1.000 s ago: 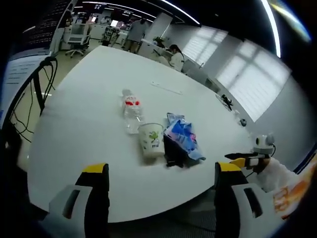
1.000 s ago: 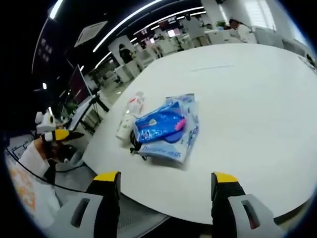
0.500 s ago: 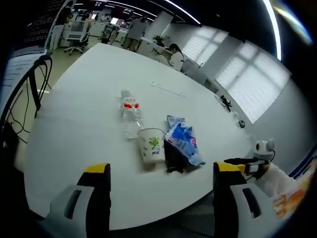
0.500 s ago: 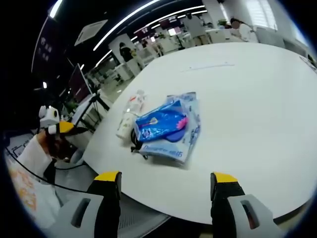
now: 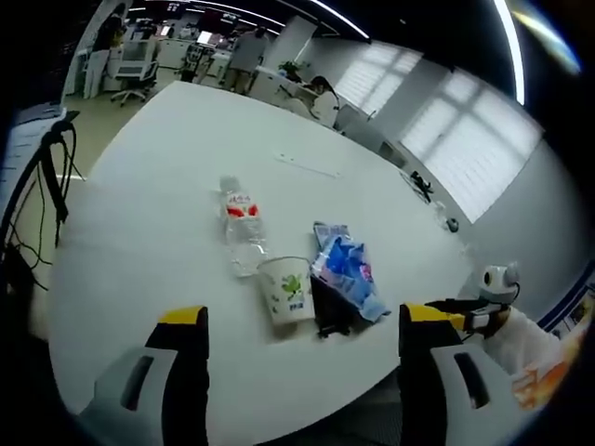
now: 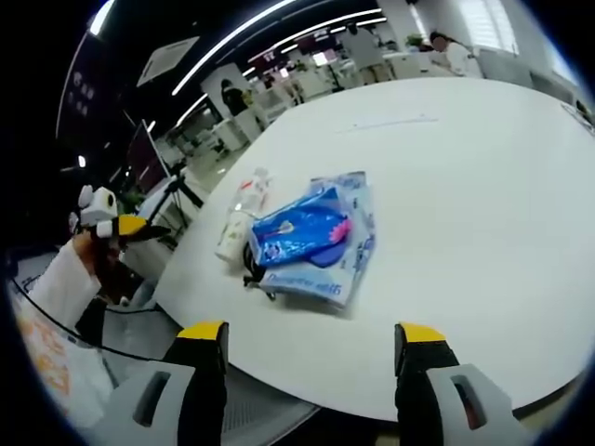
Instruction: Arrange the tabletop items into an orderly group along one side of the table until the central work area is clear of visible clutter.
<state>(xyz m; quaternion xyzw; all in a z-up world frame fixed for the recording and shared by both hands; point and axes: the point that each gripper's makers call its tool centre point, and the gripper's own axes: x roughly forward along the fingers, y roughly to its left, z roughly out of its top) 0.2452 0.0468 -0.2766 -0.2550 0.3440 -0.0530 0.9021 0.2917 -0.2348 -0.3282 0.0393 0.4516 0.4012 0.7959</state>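
Observation:
A small cluster sits near the front edge of the white table (image 5: 149, 214). A clear water bottle with a red label (image 5: 241, 227) lies on its side, a white paper cup with a green print (image 5: 285, 289) stands upright by it, and blue snack packets (image 5: 346, 269) lean on a black object (image 5: 327, 307). My left gripper (image 5: 302, 358) is open, held short of the table edge. In the right gripper view the blue packets (image 6: 311, 234) and the bottle (image 6: 244, 210) lie ahead of my open right gripper (image 6: 310, 358). The other gripper (image 6: 116, 226) shows at far left there.
A thin white strip (image 5: 307, 165) lies farther back on the table. Cables and a stand (image 5: 37, 186) are at the left. People and desks fill the office behind. A sleeve with the right gripper (image 5: 474, 311) enters the left gripper view from the right.
The left view has shifted slightly, so the cluster sits a little lower. In the right view the other gripper has risen a little. The items have not moved.

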